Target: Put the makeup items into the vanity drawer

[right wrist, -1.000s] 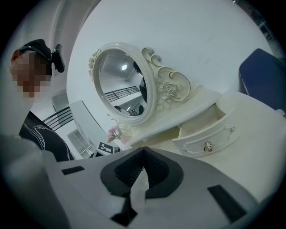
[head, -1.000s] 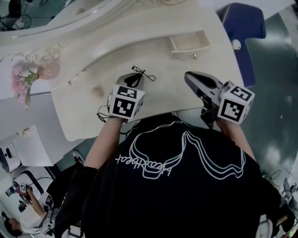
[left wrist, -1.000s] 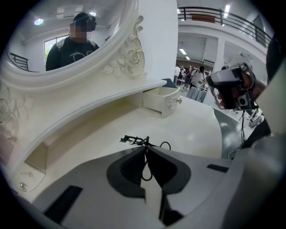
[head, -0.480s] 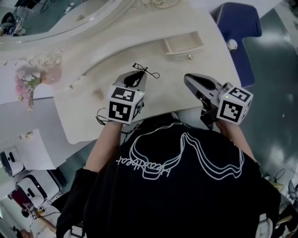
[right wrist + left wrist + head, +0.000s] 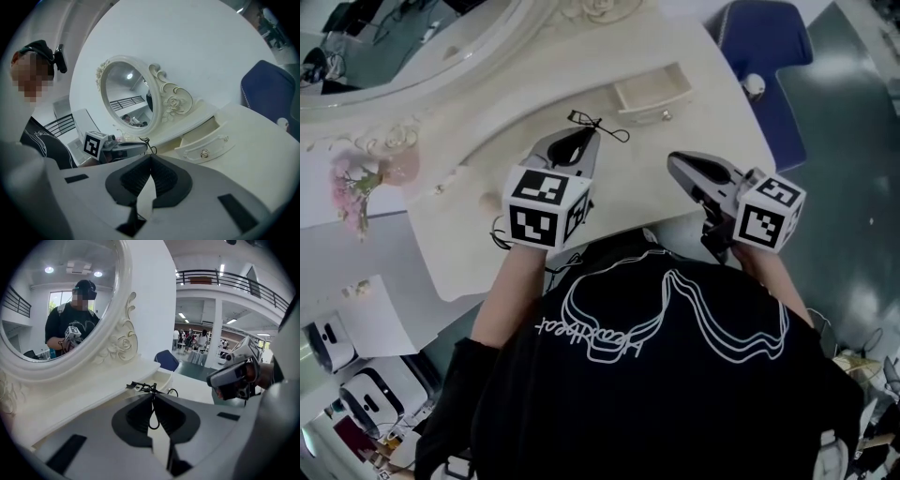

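The small cream drawer [image 5: 652, 91] of your carved cream vanity table [image 5: 712, 141] stands pulled open. From the head view its inside is too small to read, and in the right gripper view its front panel with the round knob hides what lies in it. Your left gripper [image 5: 579, 141] has its jaws clamped together on the thin black metal eyelash curler [image 5: 592, 125]. One wire loop hangs between the dark pads, and the rest juts out past the tips. The curler sits near the drawer's front, not over its opening, and its fine parts blur against the pale top. Your right gripper [image 5: 680, 164] is closed on nothing, well apart from the curler.
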